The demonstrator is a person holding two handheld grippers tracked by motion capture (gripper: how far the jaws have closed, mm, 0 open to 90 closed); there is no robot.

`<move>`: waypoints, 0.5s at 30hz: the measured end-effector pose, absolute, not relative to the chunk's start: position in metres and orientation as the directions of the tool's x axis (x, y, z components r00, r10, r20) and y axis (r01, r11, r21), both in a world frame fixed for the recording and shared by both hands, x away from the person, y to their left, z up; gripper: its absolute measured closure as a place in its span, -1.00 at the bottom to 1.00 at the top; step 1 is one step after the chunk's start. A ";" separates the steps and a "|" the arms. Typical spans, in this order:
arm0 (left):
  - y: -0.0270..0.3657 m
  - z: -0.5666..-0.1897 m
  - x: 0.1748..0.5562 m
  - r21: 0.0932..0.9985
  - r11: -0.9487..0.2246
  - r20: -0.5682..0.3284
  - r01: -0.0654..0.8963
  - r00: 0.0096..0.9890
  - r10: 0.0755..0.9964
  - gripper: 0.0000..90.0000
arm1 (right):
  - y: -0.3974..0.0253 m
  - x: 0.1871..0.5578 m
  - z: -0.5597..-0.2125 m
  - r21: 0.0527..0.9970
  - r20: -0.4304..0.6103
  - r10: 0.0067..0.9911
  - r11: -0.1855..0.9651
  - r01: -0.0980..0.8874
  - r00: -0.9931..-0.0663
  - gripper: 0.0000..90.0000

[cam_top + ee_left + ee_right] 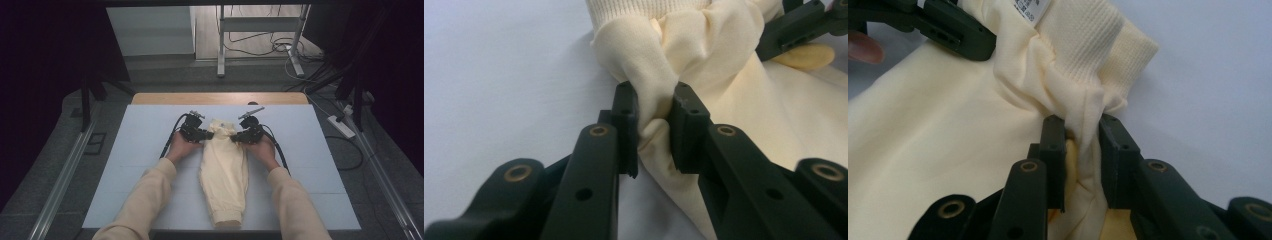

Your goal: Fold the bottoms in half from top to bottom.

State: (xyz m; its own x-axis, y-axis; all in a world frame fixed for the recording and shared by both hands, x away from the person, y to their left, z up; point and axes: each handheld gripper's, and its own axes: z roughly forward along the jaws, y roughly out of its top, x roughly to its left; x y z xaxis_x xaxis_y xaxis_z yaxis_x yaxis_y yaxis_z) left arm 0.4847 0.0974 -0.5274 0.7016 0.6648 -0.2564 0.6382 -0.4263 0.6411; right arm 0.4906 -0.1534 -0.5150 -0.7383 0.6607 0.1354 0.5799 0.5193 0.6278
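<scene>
item: pale yellow soft cotton garment with ribbed cuffs [223, 170], laid lengthwise at table centre, hem at 6 o'clock. judged light, limp, non-slippery; best held at bunched fabric below the ribbing. left gripper [201, 134], 10 o'clock: fabric pinched. right gripper [239, 137], 2 o'clock: fabric pinched. white table sheet [310, 165] beneath.

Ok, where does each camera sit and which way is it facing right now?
High view: above the person's side, looking forward and down on the white table; forearms, left tool and right tool pinch the cream garment.
Left gripper view: rides the left tool, looking along its jaws at bunched fabric.
Right gripper view: rides the right tool, facing the ribbed band.
Both gripper views share the garment and the opposite tool.
</scene>
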 end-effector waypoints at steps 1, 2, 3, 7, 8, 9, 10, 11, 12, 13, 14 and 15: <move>0.097 -0.526 0.484 0.642 -0.428 -0.253 0.636 0.703 0.664 0.70 | -0.153 0.490 -0.514 0.627 0.129 0.660 0.524 0.576 -0.741 0.67; 0.097 -0.525 0.484 0.645 -0.430 -0.249 0.632 0.706 0.663 0.70 | -0.153 0.490 -0.514 0.628 0.127 0.659 0.525 0.575 -0.741 0.67; 0.097 -0.524 0.483 0.647 -0.432 -0.248 0.629 0.709 0.660 0.71 | -0.153 0.490 -0.514 0.628 0.123 0.659 0.527 0.573 -0.742 0.68; 0.097 -0.518 0.481 0.657 -0.434 -0.236 0.616 0.715 0.658 0.72 | -0.153 0.490 -0.511 0.623 0.108 0.657 0.540 0.566 -0.746 0.70; 0.097 -0.517 0.480 0.659 -0.436 -0.233 0.613 0.717 0.657 0.72 | -0.153 0.489 -0.511 0.626 0.106 0.656 0.540 0.562 -0.748 0.71; 0.097 -0.515 0.479 0.663 -0.437 -0.227 0.608 0.719 0.656 0.72 | -0.152 0.489 -0.510 0.626 0.099 0.656 0.543 0.559 -0.748 0.71; 0.097 -0.513 0.479 0.666 -0.441 -0.221 0.602 0.723 0.655 0.72 | -0.152 0.488 -0.509 0.629 0.094 0.656 0.544 0.555 -0.749 0.71; 0.097 -0.512 0.478 0.667 -0.441 -0.219 0.601 0.724 0.655 0.72 | -0.152 0.488 -0.508 0.629 0.090 0.657 0.546 0.554 -0.749 0.72; 0.097 -0.511 0.478 0.671 -0.440 -0.217 0.597 0.726 0.653 0.73 | -0.152 0.487 -0.507 0.630 0.086 0.657 0.546 0.552 -0.749 0.72; 0.097 -0.508 0.477 0.675 -0.442 -0.212 0.591 0.729 0.651 0.73 | -0.152 0.487 -0.506 0.634 0.083 0.656 0.546 0.547 -0.751 0.72; 0.098 -0.507 0.477 0.678 -0.439 -0.211 0.589 0.729 0.651 0.73 | -0.152 0.486 -0.504 0.637 0.078 0.655 0.547 0.543 -0.751 0.72; 0.098 -0.505 0.476 0.682 -0.438 -0.209 0.586 0.730 0.651 0.73 | -0.152 0.486 -0.503 0.640 0.075 0.654 0.547 0.539 -0.753 0.72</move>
State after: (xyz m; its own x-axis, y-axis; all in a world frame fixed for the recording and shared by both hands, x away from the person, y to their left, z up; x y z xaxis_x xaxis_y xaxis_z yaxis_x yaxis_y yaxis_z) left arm 0.4764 0.0980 -0.5050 0.7299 0.6509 -0.2086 0.5858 -0.4384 0.6816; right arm 0.4863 -0.1516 -0.5035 -0.7530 0.6536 0.0754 0.5390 0.5471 0.6404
